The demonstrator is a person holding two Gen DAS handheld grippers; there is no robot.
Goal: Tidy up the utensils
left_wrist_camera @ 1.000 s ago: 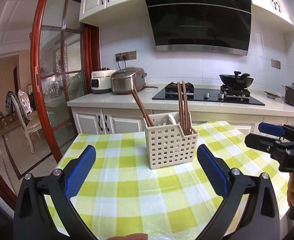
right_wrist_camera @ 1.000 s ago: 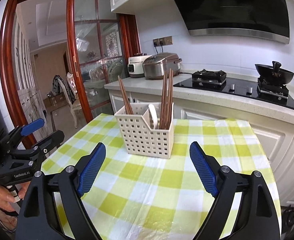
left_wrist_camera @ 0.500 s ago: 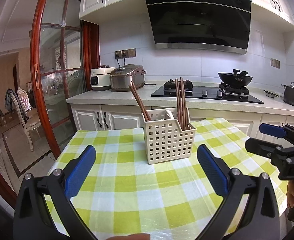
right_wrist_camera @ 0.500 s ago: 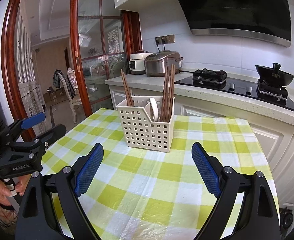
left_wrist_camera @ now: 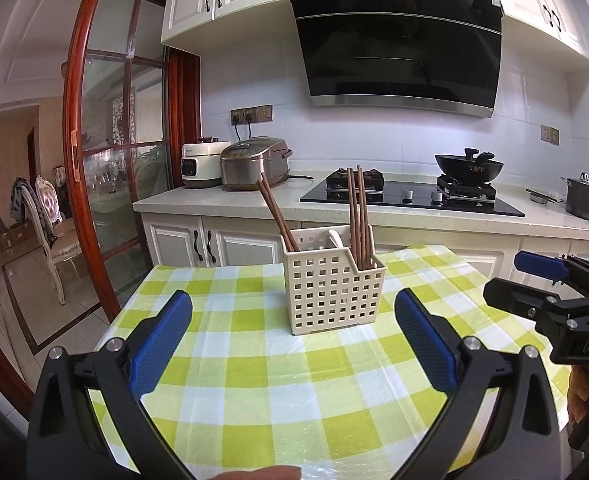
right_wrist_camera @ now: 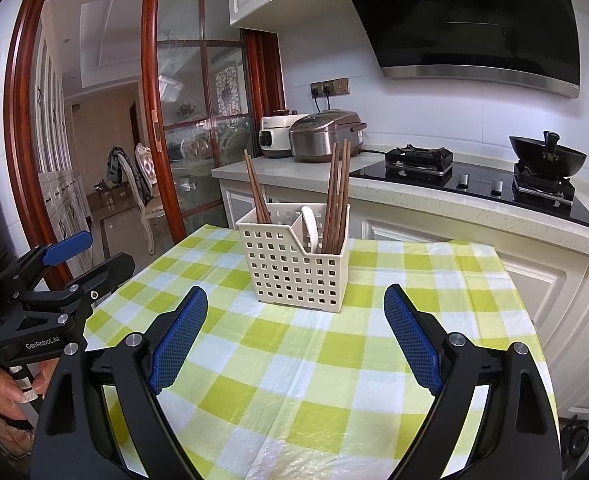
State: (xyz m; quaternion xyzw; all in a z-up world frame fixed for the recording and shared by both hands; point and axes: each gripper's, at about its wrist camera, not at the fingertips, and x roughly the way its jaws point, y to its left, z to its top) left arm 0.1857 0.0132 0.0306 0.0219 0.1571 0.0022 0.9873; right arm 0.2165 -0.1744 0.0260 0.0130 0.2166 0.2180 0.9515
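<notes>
kitchen counters and a stove stood behind the small table, which was covered by a green and white checked cloth. on the cloth stood the basket, upright, with two compartments. one pair of chopsticks leaned in its left compartment, and a bundle of chopsticks stood in the right one, beside a white spoon. no loose utensil was visible on the cloth.

the left gripper was released, its jaws wide apart and empty, hovering in front of the basket and not touching it. the right gripper was the same: spread wide, holding nothing, well short of the basket.

by my judgement the sorting was nearly finished or finished, because all utensils i could see were already in the basket. if the leaning pair should join the bundle, it would be best to take both sticks together near their upper part, lift them straight up until the tips pass the divider, and steady the light basket with the other gripper so it does not tip.
</notes>
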